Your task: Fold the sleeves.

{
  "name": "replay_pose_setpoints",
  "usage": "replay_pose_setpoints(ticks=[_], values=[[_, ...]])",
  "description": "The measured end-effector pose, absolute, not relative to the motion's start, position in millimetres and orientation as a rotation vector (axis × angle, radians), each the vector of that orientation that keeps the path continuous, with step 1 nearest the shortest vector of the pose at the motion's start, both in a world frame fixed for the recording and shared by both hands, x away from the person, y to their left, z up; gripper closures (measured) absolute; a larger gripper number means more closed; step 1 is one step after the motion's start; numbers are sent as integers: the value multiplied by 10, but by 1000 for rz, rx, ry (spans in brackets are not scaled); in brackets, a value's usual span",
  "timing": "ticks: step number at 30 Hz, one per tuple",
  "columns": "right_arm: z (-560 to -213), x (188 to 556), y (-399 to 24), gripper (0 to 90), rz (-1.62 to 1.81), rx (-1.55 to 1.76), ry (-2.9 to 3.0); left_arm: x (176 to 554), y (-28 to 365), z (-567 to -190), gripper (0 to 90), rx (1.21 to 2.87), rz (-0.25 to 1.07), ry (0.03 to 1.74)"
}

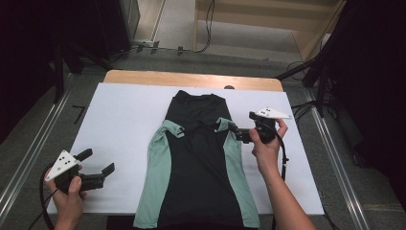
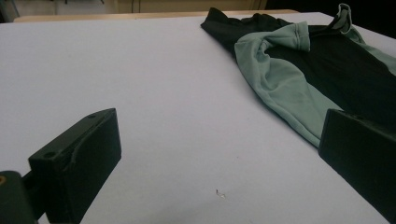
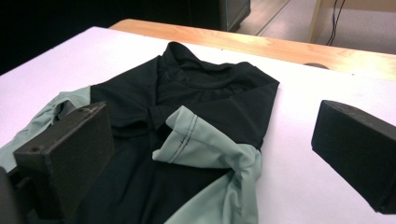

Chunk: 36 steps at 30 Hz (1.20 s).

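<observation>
- We see a black sports shirt with mint-green side panels [image 1: 198,163] flat on the white-covered table [image 1: 119,120].
- Our right gripper [image 1: 235,132] hovers, jaws wide, at its folded green sleeve [image 3: 196,137].
- Our left gripper [image 1: 99,166], jaws wide, stands well apart from it.

The shirt [image 1: 198,163] was black down its middle and across its top, with pale green panels along both sides and pale green sleeves; a sleeve hem in the right gripper view showed two lines of dark stitching. It carried no print. The sheet [image 1: 124,129] under it was plain white, faintly lilac in the gripper views. At twelve o'clock a strip of the bench [image 1: 143,76] showed light orange-brown wood. The left tool [image 1: 98,167] at eight o'clock and the right tool [image 1: 237,132] at three o'clock were matt black, each topped by a light grey plate with small dark dots. The floor [image 1: 43,139] was grey.
</observation>
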State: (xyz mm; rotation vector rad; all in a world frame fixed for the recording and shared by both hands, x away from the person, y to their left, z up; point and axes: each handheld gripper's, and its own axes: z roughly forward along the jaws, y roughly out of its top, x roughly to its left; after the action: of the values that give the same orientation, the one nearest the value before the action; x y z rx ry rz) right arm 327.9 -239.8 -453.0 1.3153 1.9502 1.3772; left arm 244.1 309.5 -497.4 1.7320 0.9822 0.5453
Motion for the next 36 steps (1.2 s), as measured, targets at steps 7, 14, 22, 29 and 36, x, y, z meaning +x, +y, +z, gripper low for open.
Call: replay_pose_setpoints(ticks=[7,14,22,29,36], values=[[-4570,3138,-2552,0,1378,1312,1917,2443,3094,-4975,0,1730,548,986],[-4609,3001,-2715,0,1361,1318,1900,2445,3091,-4975,0,1728,550,986],[-4686,2850,-2878,0,1332,1337,1870,2452,3087,-4974,0,1727,552,990],[-4739,2696,-2963,0,1350,1291,1861,2453,3095,-4968,0,1727,552,991],[-4785,2536,-3049,0,1371,1281,1837,2451,3097,-4958,0,1724,556,990]])
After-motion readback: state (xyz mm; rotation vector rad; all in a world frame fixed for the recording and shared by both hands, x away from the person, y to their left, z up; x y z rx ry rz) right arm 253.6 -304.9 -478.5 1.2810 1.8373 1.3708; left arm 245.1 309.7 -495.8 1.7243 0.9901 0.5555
